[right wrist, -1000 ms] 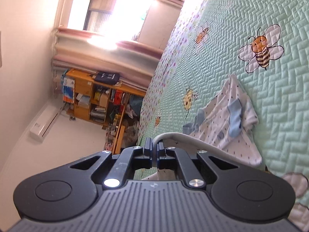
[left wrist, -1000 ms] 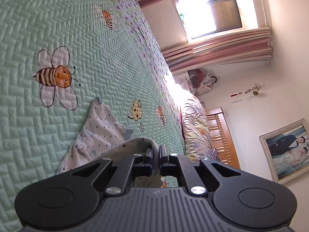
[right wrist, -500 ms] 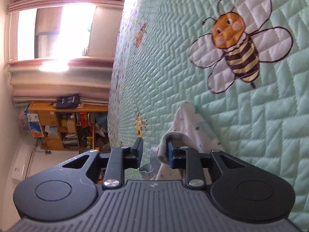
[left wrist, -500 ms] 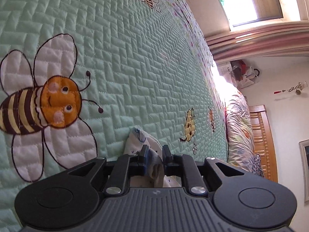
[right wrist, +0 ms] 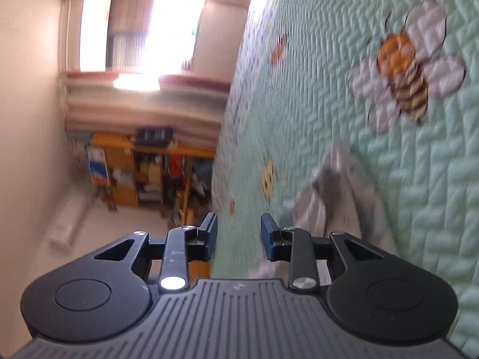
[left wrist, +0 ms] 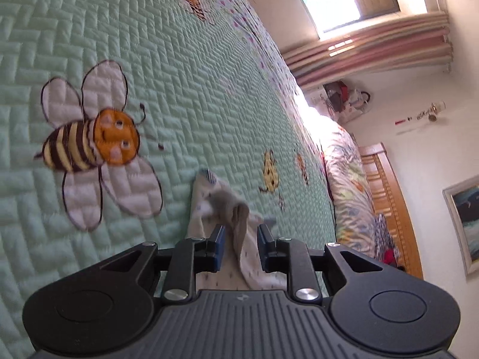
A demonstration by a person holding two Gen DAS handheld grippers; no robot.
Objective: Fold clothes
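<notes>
On the green quilt (left wrist: 185, 59) the small white garment (left wrist: 239, 239) lay crumpled, a fold of it running up between the fingers of my left gripper (left wrist: 238, 243); those jaws were opening, their pads clear of the cloth on both sides; a stitched bee (left wrist: 89, 143) sat at ten o'clock from them. My right gripper (right wrist: 238, 233) was also opening, nothing between its jaws; the garment (right wrist: 338, 200) lay just beside its right finger, at about two o'clock; another bee (right wrist: 407, 68) lay further off the same way; blur hid the cloth's details.
</notes>
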